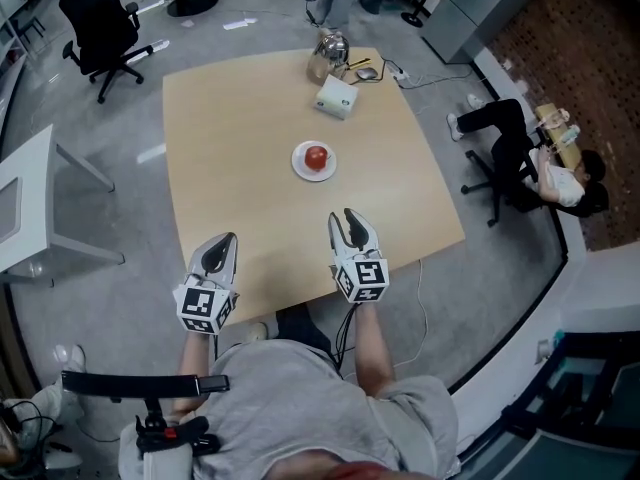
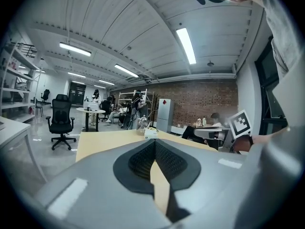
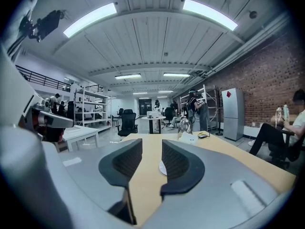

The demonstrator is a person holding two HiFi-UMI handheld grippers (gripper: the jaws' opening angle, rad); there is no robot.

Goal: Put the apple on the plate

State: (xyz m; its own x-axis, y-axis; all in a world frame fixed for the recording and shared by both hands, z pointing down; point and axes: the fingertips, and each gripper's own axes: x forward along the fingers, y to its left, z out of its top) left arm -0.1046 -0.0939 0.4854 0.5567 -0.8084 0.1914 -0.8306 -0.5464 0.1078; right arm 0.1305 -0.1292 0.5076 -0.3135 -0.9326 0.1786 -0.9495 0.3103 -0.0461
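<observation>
A red apple (image 1: pixel 316 156) rests on a small white plate (image 1: pixel 299 168) near the middle of the light wooden table (image 1: pixel 230 128). Both grippers hover over the table's near edge, well short of the plate. My right gripper (image 1: pixel 338 216) is open, a narrow gap between its jaws and nothing in it; in the right gripper view (image 3: pixel 151 146) a sliver of the plate (image 3: pixel 161 168) peeks past the right jaw, and the apple is hidden. My left gripper (image 1: pixel 228 238) is shut and empty; in the left gripper view (image 2: pixel 154 143) its tips meet.
A white box (image 1: pixel 337 96), a shiny jar (image 1: pixel 328 50) and a mouse (image 1: pixel 368 72) sit at the table's far edge. A black office chair (image 1: pixel 100 28) stands far left, a white desk (image 1: pixel 25 208) to the left, a seated person (image 1: pixel 530 153) on the right.
</observation>
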